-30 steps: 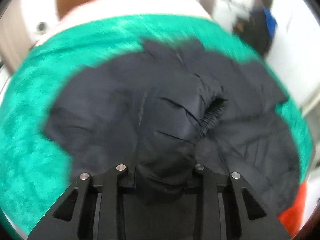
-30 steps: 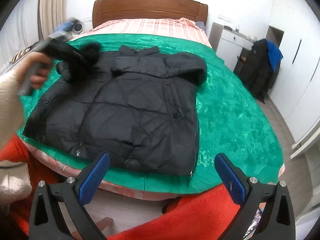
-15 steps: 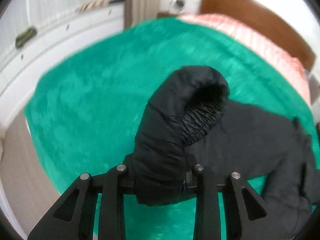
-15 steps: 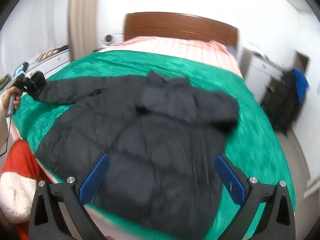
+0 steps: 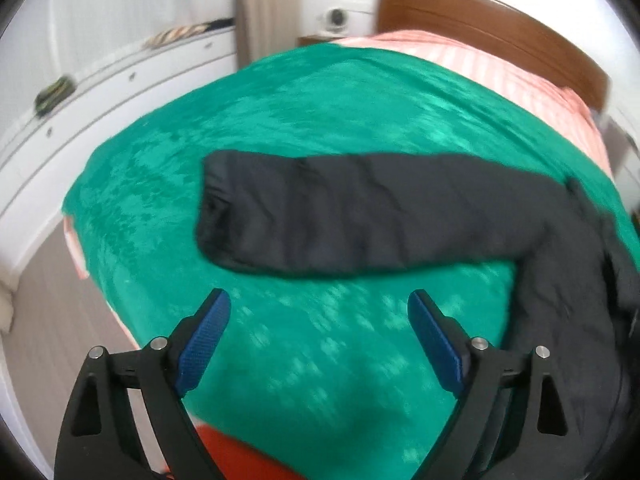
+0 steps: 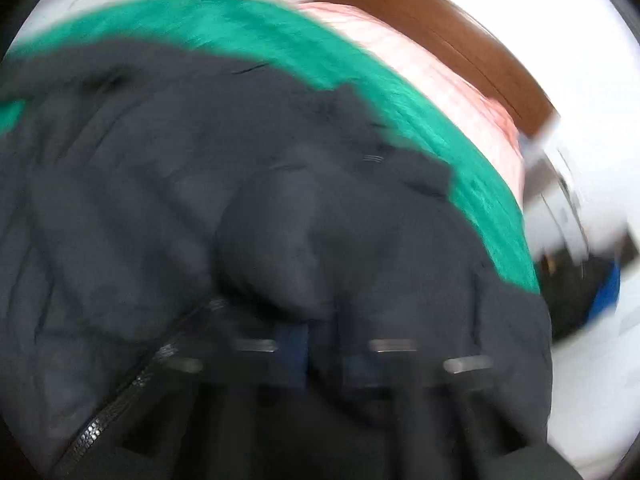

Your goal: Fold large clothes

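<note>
Surrounding jacket [image 5: 360,216]: green bedspread [image 5: 280,120], headboard [image 5: 480,20].

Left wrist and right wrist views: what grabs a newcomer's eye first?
The black jacket sleeve lying stretched flat across the bright green blanket, beyond the open left gripper. In the blurred right wrist view, dark jacket fills the picture, bunched between the right gripper's closed fingers.

Soft, even light fills both views, brightest on the white walls toward 12 o'clock. The left view is mildly smeared. The right view is heavily motion-blurred, the jacket [image 6: 248,216] details lost. Fisheye bending and black corners ring both.
</note>
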### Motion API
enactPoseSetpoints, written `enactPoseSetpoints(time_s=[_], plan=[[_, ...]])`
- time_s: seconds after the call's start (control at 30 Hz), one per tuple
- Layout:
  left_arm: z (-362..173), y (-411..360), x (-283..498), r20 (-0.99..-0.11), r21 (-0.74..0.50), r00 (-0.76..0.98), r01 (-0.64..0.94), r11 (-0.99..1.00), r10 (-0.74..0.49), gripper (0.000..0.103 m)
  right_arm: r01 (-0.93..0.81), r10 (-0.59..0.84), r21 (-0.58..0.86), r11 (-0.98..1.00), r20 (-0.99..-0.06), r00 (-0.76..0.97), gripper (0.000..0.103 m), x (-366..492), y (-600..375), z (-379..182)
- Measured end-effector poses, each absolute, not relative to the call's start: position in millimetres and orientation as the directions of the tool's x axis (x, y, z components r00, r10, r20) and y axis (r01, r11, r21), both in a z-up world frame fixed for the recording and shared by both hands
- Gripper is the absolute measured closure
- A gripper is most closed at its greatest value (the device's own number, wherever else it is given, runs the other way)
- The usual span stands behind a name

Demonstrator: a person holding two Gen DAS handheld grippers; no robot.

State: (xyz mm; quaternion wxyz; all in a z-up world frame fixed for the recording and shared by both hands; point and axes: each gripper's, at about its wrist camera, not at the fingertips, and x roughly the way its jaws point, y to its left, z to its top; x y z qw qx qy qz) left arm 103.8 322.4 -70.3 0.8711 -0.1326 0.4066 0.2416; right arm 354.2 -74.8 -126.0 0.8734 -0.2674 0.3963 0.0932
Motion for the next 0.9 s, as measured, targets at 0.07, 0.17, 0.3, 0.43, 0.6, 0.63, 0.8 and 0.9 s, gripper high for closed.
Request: enactPoseSetpoints(time_s=[0.07, 0.17, 0.3, 0.43, 0.6, 0.63, 0.8, 0.9], plan=[[-68, 299, 102, -0.757, -0.010, 0.577, -0.479, 0.878, 0.306, 0.012, -0.273, -0.027, -0.315, 0.909, -0.698, 0.715, 0.096, 346, -111, -93], [-64, 269, 106, -0.742, 0.011, 0.608, -0.409, 0.912, 0.282, 0.012, -0.080, -0.049, -0.179, 0.981, -0.616, 0.786, 0.096, 320, -203, -30], [-58, 237, 113, -0.734, -0.021, 0.644, -0.335, 0.942, 0.213, 0.012, 0.203, -0.190, -0.035, 0.979, -0.539, 0.821, 0.096, 269, -346, 27], [-63, 217, 122, -0.750, -0.040, 0.640, -0.294, 0.955, 0.166, 0.012, 0.457, -0.399, -0.030, 0.889, -0.542, 0.739, 0.096, 224, -460, 31], [-77, 208, 130, -0.774, -0.026, 0.613, -0.280, 0.960, 0.158, 0.012, 0.641, -0.503, -0.089, 0.762, -0.704, 0.501, 0.060, 189, -554, -38], [-77, 206, 129, -0.776, -0.021, 0.610, -0.277, 0.961, 0.158, 0.012, 0.656, -0.505, -0.096, 0.749, -0.724, 0.470, 0.049, 181, -559, -51], [-79, 197, 126, -0.779, -0.009, 0.609, -0.246, 0.969, 0.147, 0.012, 0.488, -0.244, 0.093, 0.868, -0.775, 0.583, 0.049, 145, -497, -86], [-88, 185, 128, -0.785, -0.011, 0.608, -0.210, 0.978, 0.122, 0.012, 0.212, 0.202, 0.455, 0.865, -0.701, 0.684, 0.049, 133, -437, -102]])
